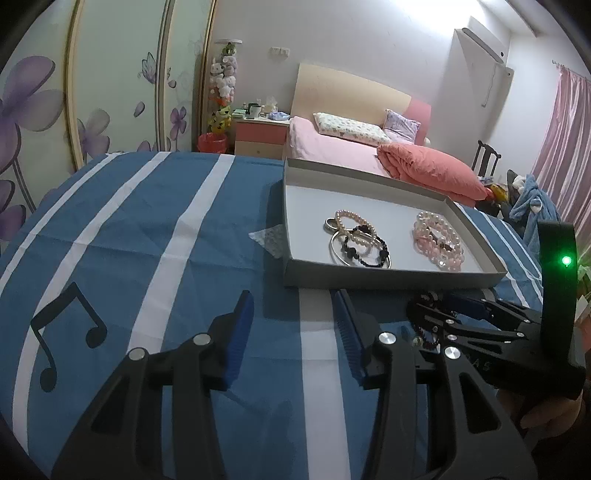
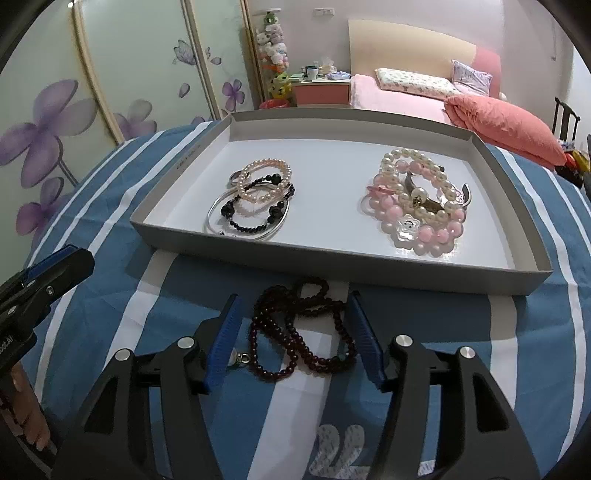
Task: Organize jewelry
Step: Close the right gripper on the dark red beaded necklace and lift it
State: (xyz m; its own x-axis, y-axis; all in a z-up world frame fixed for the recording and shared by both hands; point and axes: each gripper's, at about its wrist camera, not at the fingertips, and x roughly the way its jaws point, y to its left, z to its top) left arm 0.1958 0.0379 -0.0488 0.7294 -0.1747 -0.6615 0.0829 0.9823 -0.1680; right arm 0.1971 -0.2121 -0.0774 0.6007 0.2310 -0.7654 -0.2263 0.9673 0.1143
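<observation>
Here our right gripper (image 2: 293, 332), jaws wide, straddles the dark bead necklace (image 2: 303, 328), probably limp and slippery, best pinched mid-heap.

Background's a bedroom: bed (image 1: 325, 147) with pink sheets, a floral pillow (image 1: 351, 129) and a coral duvet (image 1: 432, 168) bunched up on it. Orange nightstand (image 1: 260, 138) beside it, plush toys (image 1: 221, 81) stacked nearby, flower-print wardrobe doors (image 1: 74, 92), pink curtain (image 1: 565, 136).

Cool, dim indoor light. Ceiling glare (image 1: 388, 22) blows out the left view's top. Soft shadows fall on the surface (image 2: 110, 295). Fisheye bends edges; corners go black. Focus stays sharp.
</observation>
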